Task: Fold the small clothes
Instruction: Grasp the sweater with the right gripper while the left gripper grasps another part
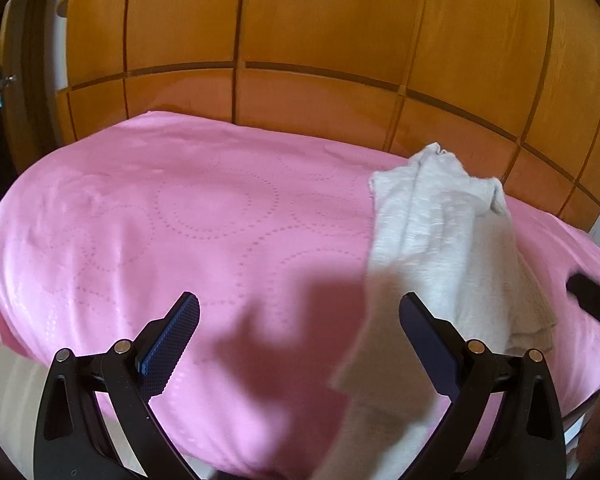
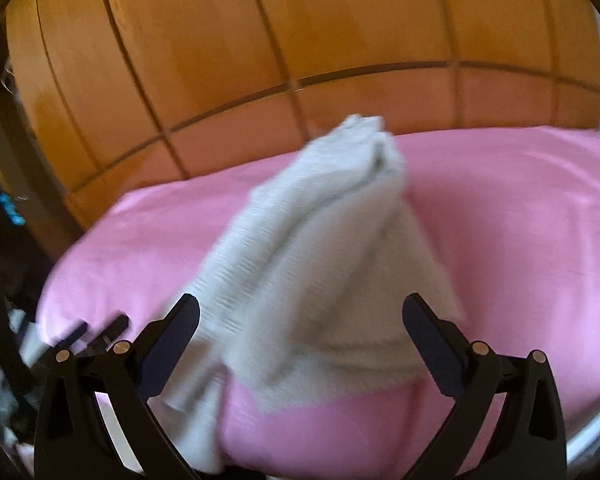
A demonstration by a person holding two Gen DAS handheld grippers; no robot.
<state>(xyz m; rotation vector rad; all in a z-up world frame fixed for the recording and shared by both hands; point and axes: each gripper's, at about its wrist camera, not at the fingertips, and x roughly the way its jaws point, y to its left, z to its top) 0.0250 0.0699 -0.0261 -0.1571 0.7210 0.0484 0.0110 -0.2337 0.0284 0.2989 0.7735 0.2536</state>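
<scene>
1. The left gripper [image 1: 300, 340] is seen with its jaws wide apart, and nothing is held between them. Bare pink cover lies below the gap, and the grey cloth is only brushed by the right-hand finger [image 1: 428, 344].

2. The right gripper [image 2: 300, 344] is spread wide too, and nothing is pinched. The grey cloth [image 2: 320, 264] is seen just past its fingers, sitting in the gap but not gripped.

3. The cloth is found on the pink bed cover [image 1: 160, 208], bunched up in a long heap. One end hangs down over the near edge of the bed.

4. A slip could be caused by that hanging end. If the cloth is nudged, it could be dragged off the bed by its own weight.

5. A bad grab could be made, because many layers are piled up. Only the top layer might be caught, and the rest would be left behind.

6. A crooked fold could be made if the heap is not spread flat first.

7. The pink cover might be pinched along with the cloth if the fingers are pushed down too far.

8. Farther back, the wooden wardrobe [image 1: 300, 40] stands behind the bed. The far tip of the cloth could be pushed off that side.
</scene>
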